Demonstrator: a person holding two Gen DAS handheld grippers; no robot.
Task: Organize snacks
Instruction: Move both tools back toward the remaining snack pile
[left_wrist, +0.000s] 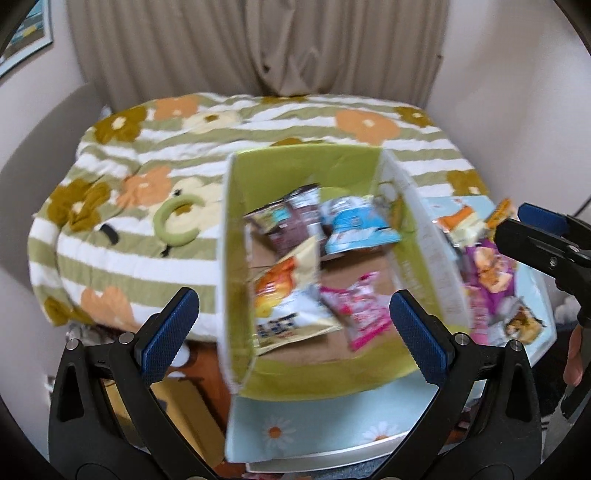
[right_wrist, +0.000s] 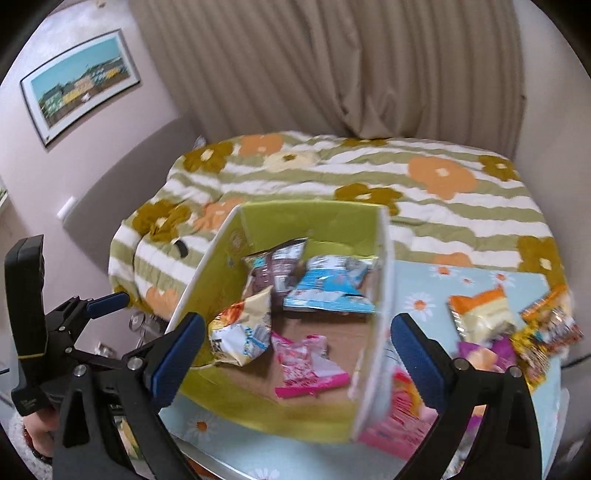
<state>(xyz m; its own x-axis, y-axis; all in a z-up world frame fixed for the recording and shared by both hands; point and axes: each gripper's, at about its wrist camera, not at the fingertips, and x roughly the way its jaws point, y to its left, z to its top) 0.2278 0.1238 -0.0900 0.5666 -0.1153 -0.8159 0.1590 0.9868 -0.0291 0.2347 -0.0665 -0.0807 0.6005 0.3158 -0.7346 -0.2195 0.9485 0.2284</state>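
A green-lined cardboard box (left_wrist: 295, 162) (right_wrist: 314, 218) stands open on a light blue daisy-print table (left_wrist: 325, 428) (right_wrist: 417, 291). Inside lie several snack packs: a brown one (left_wrist: 291, 218) (right_wrist: 277, 266), a blue one (left_wrist: 354, 229) (right_wrist: 332, 284), a white-orange one (left_wrist: 288, 295) (right_wrist: 240, 332) and a pink one (left_wrist: 358, 306) (right_wrist: 306, 365). More packs lie right of the box: orange-white (right_wrist: 480, 314) (left_wrist: 461, 221), purple (left_wrist: 491, 269) and red-yellow (right_wrist: 550, 325). My left gripper (left_wrist: 295, 328) is open and empty over the box's near side. My right gripper (right_wrist: 295, 350) is open and empty above the box.
A bed with a green-striped flower quilt (left_wrist: 147, 155) (right_wrist: 369, 177) lies behind the table. A green ring (left_wrist: 177, 221) rests on it. Beige curtains (right_wrist: 332, 66) hang behind. A framed picture (right_wrist: 81, 85) is on the left wall.
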